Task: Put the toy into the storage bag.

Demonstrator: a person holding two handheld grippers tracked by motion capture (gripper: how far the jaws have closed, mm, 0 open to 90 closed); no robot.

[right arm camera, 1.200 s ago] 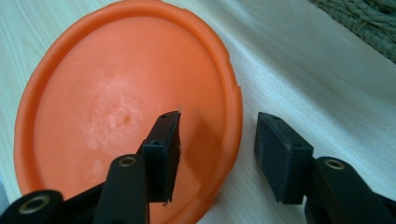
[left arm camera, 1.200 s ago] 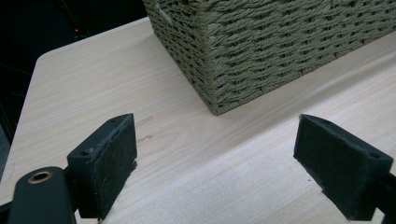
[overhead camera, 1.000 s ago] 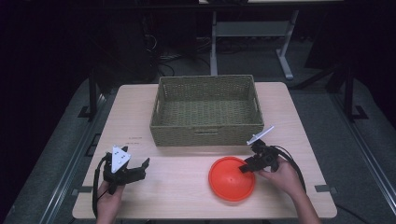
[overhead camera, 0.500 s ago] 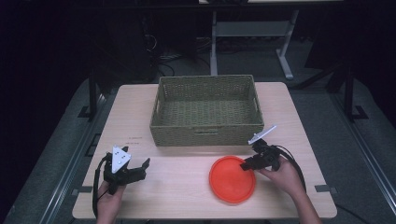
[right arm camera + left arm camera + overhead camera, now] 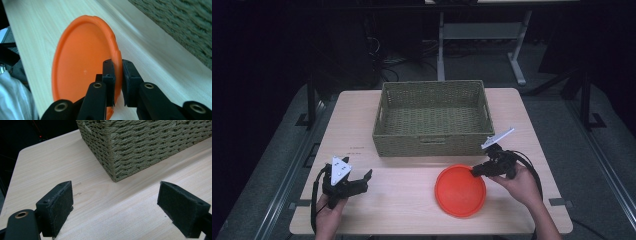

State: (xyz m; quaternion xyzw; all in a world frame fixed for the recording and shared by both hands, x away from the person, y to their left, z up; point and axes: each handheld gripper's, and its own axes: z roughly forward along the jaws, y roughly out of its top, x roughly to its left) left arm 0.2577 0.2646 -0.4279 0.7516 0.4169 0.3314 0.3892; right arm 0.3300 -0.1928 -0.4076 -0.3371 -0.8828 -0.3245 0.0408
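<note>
Right hand-held gripper, clamped on the near rim of the orange plate at the plate's two o'clock edge, jaws almost touching with only the rim between them; plate low on the desk at about five o'clock, just in front of the woven basket. Left hand-held gripper, at seven o'clock on the desk, jaws spread wide over bare wood, gripping nothing. Likely a pick-up step, the next move probably a lift over the basket's front wall; no readable writing, apart from faint illegible marks on the desk.
</note>
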